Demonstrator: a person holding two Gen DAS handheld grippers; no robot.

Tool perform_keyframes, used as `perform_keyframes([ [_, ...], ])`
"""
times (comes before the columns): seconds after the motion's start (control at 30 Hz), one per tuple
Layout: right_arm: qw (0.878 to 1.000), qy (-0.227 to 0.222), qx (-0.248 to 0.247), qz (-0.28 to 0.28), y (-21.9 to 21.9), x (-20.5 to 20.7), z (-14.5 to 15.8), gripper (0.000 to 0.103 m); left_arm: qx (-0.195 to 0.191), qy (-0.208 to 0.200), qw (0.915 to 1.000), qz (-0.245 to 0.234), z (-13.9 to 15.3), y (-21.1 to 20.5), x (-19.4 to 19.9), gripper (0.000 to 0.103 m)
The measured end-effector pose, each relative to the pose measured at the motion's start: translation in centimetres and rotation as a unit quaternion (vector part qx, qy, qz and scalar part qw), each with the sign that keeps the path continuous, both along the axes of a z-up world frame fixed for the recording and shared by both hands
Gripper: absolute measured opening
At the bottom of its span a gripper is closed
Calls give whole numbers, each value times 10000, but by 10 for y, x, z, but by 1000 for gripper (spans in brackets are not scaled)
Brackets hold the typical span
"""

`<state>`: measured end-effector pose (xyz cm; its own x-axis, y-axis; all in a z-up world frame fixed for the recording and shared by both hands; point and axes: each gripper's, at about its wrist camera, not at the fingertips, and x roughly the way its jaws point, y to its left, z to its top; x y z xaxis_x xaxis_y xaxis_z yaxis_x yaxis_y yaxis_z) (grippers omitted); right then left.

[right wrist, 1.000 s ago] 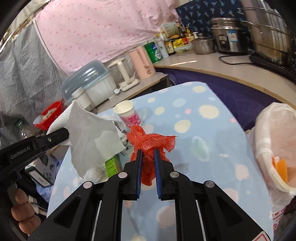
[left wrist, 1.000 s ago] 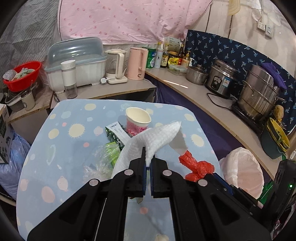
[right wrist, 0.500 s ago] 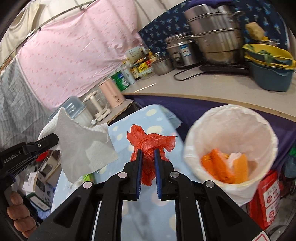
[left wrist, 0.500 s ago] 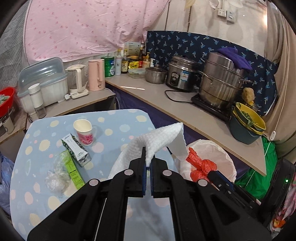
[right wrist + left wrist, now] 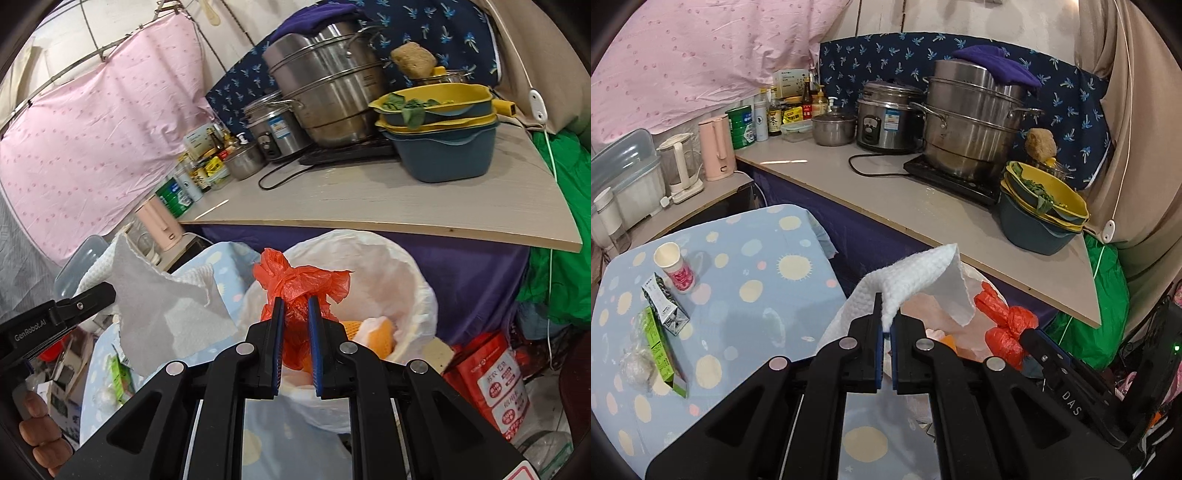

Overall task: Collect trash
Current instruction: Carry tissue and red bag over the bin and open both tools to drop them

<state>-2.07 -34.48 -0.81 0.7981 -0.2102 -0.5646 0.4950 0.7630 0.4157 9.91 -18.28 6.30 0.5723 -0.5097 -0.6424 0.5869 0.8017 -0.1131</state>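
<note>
the right gripper (image 5: 294, 314) is clamped on a crumpled red plastic bag (image 5: 301, 282), held above the white-lined bin (image 5: 406, 266) so it can be dropped in. the left gripper (image 5: 885, 325) is pinched on a white paper towel (image 5: 916, 275), held just left of the bin. a paper cup (image 5: 670, 264) and green carton (image 5: 661, 349) are left on the far-left table (image 5: 757, 280).

Pale-blue tablecloth (image 5: 746, 306) with cream and pink dots — white paper towel (image 5: 916, 280), red-orange plastic bag (image 5: 299, 291), white bin liner (image 5: 399, 273).
</note>
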Motion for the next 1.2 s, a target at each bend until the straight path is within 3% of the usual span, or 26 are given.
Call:
perform_keyframes([
  [0.37,9994,220,235,-94,-32,9,-27,12,339,126,9993,-134,-28,-52,7,2],
  [0.8,9989,402,245,-81,-39,25,-38,13,478,324,9981,-211,-46,-73,14,2],
  [0.97,9987,394,295,-135,-39,28,-39,19,490,349,9980,-198,-51,-75,15,4],
  [1.03,9988,368,283,-170,-38,27,-37,21,537,369,9977,-170,-53,-75,17,13],
  [1.1,9989,337,280,-171,-37,27,-34,24,488,388,9980,-103,-53,-72,18,40],
  [1.13,9990,324,269,-169,-36,27,-33,25,456,365,9983,-57,-52,-70,18,45],
  [1.2,9991,315,239,-157,-35,26,-31,25,424,344,9985,-34,-51,-68,18,46],
])
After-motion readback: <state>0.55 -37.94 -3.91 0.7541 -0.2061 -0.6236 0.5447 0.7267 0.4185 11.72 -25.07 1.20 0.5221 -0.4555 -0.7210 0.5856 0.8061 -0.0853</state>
